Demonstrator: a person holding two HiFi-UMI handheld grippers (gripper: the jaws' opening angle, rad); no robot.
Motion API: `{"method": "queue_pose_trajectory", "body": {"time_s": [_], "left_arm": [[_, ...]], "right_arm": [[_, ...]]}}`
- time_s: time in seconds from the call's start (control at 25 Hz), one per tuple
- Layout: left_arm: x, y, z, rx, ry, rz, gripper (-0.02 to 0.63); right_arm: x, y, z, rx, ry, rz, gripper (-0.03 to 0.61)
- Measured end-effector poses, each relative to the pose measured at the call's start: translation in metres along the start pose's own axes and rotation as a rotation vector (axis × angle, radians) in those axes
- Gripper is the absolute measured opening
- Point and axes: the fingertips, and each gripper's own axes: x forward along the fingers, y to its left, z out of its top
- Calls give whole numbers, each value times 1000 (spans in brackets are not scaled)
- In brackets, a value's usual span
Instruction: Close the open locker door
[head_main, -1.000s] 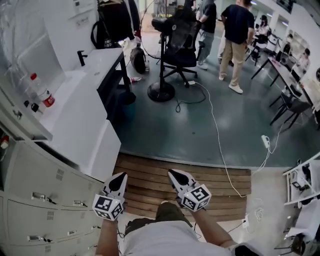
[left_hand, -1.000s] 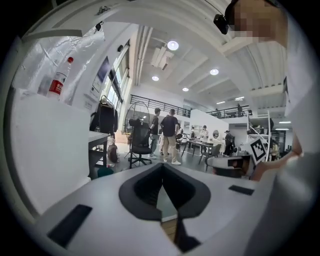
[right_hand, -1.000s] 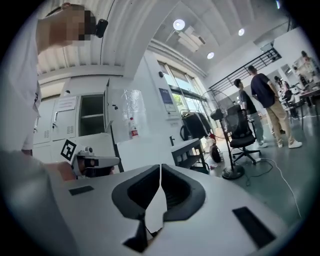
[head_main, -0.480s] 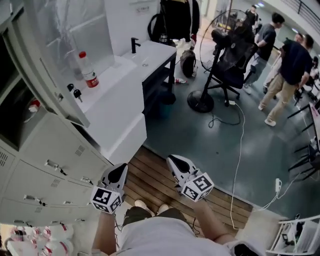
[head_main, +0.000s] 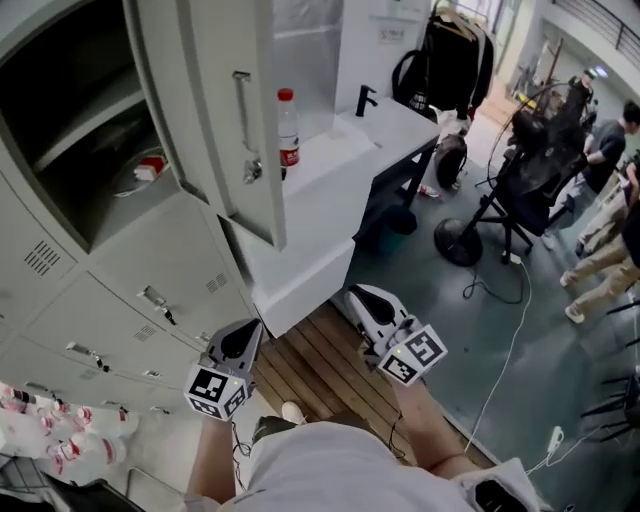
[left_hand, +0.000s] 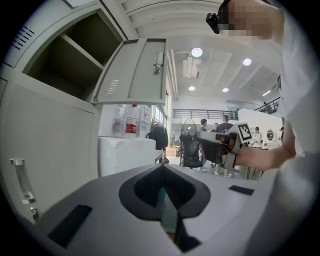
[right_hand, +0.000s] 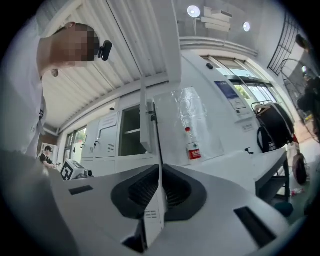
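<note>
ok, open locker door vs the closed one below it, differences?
The open door stands swung out, baring a dark compartment; the closed door lies flush, hiding its own. The open door sits a row above the closed door. Both are pale grey with a handle.

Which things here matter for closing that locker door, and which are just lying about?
For the job: open locker door, its handle.

Lying about: water bottle, white counter, backpack, fan, small red-and-white item.
</note>
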Motion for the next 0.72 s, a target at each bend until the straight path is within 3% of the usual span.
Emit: {"method": "queue_pose_trajectory", "body": {"time_s": [0.32,0.72], "left_arm": [[-30,54,-6,-12,-8,129,3],[-45,52,-17,-73,6,333,3]], "right_arm": [[75,26,18,-42,-50,209,64],[108,36,45,53,-128,497,141]]}}
